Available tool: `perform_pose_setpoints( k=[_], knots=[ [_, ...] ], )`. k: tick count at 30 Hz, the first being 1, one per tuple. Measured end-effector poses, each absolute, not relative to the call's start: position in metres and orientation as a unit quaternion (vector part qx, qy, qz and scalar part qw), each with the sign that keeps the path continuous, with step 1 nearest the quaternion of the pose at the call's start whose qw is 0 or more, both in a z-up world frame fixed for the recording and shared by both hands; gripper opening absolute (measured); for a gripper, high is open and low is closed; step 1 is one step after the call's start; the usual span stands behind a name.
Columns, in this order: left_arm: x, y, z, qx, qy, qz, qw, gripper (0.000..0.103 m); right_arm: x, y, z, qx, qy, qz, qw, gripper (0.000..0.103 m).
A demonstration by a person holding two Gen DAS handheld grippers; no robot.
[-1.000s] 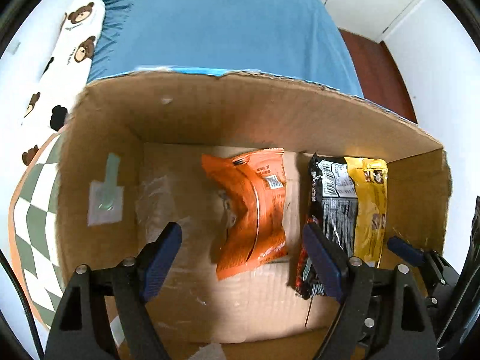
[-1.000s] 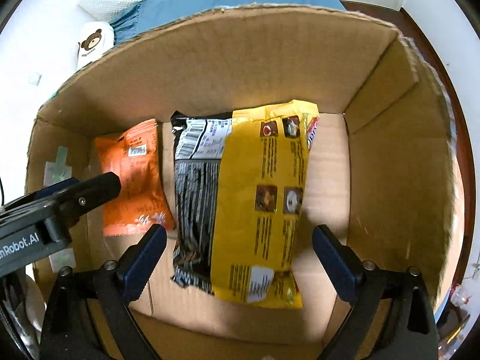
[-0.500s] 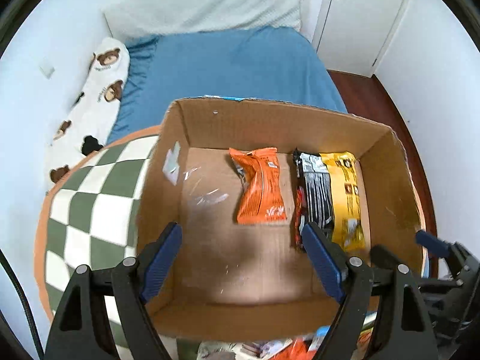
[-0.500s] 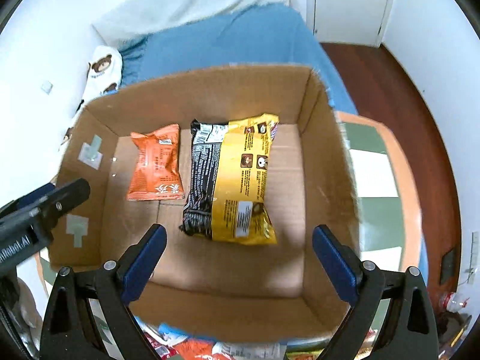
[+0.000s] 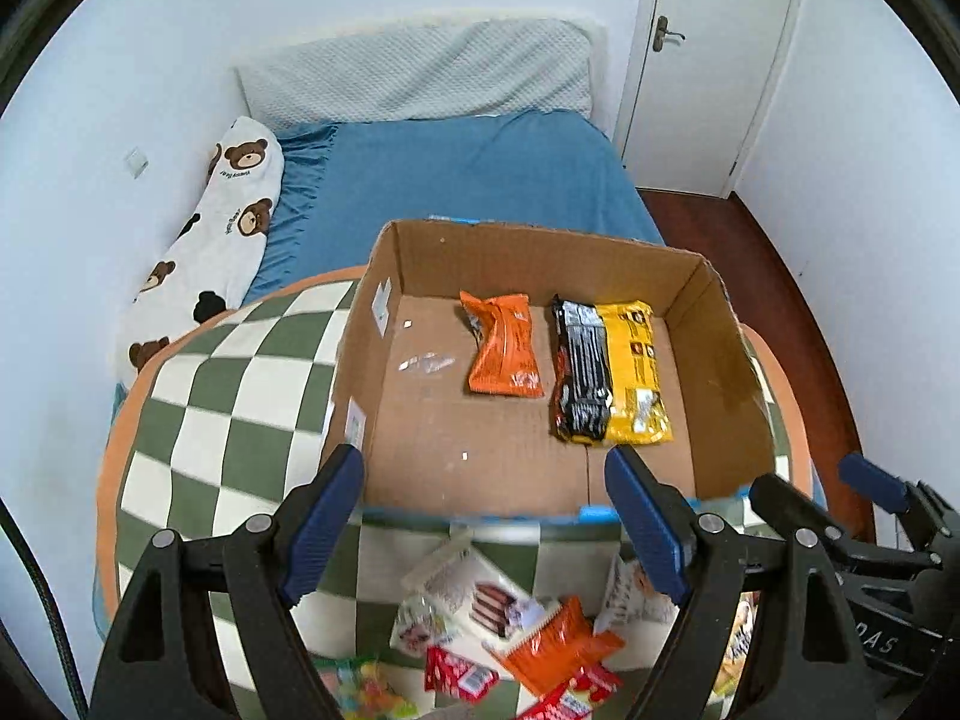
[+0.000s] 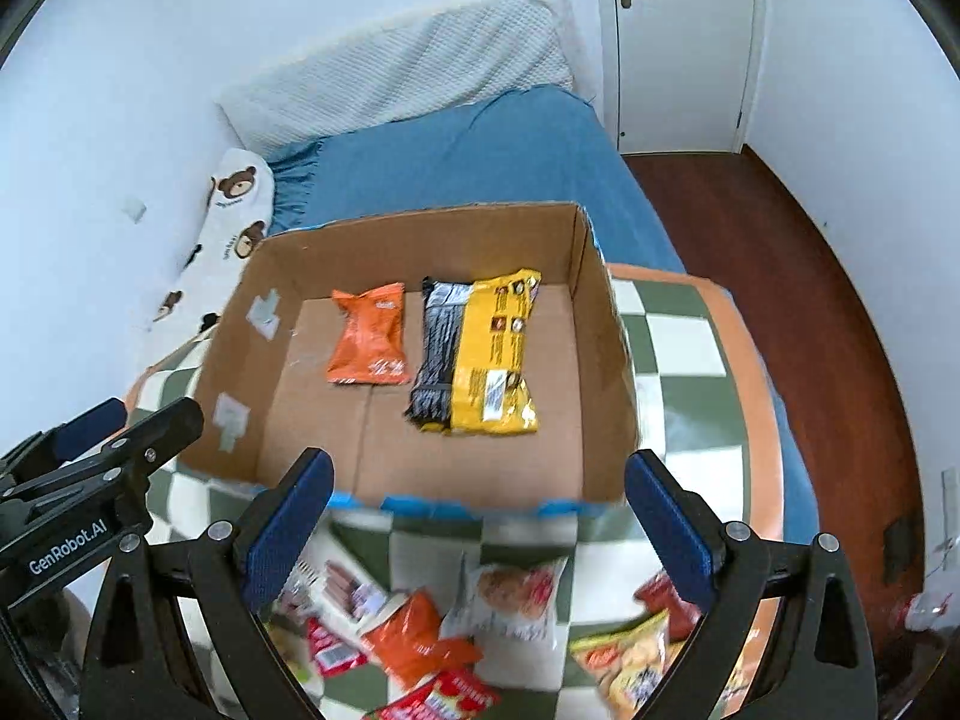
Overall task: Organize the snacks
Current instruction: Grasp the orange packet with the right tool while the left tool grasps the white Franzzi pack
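An open cardboard box (image 5: 708, 324) (image 6: 600, 330) stands on a green-and-white checkered cushion. Inside lie an orange snack bag (image 5: 504, 345) (image 6: 369, 336), a black packet (image 5: 579, 378) (image 6: 435, 354) and a yellow packet (image 5: 633, 378) (image 6: 492, 354), the yellow one overlapping the black. Loose snack packs (image 5: 510, 648) (image 6: 420, 642) are scattered on the cushion in front of the box. My left gripper (image 5: 489, 516) hangs open and empty above the box's near edge. My right gripper (image 6: 477, 522) is likewise open with nothing between its fingers.
The checkered cushion (image 5: 228, 420) (image 6: 684, 372) sits at the foot of a blue bed (image 5: 456, 180) with a bear-print pillow (image 5: 222, 228). White walls, a door (image 5: 708, 60) and dark wooden floor (image 6: 780, 252) lie to the right.
Both grippers have pulled up and back out of the box; the box now looks smaller and the loose snacks in front of it have come into view. Jaws stayed open.
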State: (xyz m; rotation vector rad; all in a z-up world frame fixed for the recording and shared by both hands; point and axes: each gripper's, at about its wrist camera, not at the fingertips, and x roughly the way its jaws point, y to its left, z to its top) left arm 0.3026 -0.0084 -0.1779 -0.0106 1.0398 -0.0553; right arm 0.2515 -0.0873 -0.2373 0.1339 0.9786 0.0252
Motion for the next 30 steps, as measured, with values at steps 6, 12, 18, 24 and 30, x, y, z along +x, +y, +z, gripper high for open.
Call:
perform_pose_setpoints(
  k=[6, 12, 18, 24, 30],
  knots=[
    [0.263, -0.003, -0.223, -0.011, 0.549, -0.017, 0.835, 0.082, 0.216, -0.094, -0.273, 0.093, 0.517, 0.027, 0.851, 0.100],
    [0.229, 0.021, -0.317, -0.006, 0.640, 0.035, 0.768, 0.082, 0.190, -0.105, -0.353, 0.141, 0.597, 0.049, 0.789, 0.100],
    [0.208, 0.074, -0.366, -0.097, 0.684, 0.095, 0.717, 0.082, 0.187, -0.082, -0.415, 0.175, 0.650, 0.075, 0.735, 0.097],
    [0.197, 0.118, -0.379, -0.168, 0.694, 0.128, 0.688, 0.082, 0.198, -0.066, -0.469, 0.308, 0.672, 0.051, 0.671, 0.092],
    [0.228, 0.113, -0.376, -0.205, 0.689, 0.088, 0.689, 0.082, 0.208, -0.040, -0.481, 0.307, 0.664, 0.007, 0.682, 0.075]
  ],
)
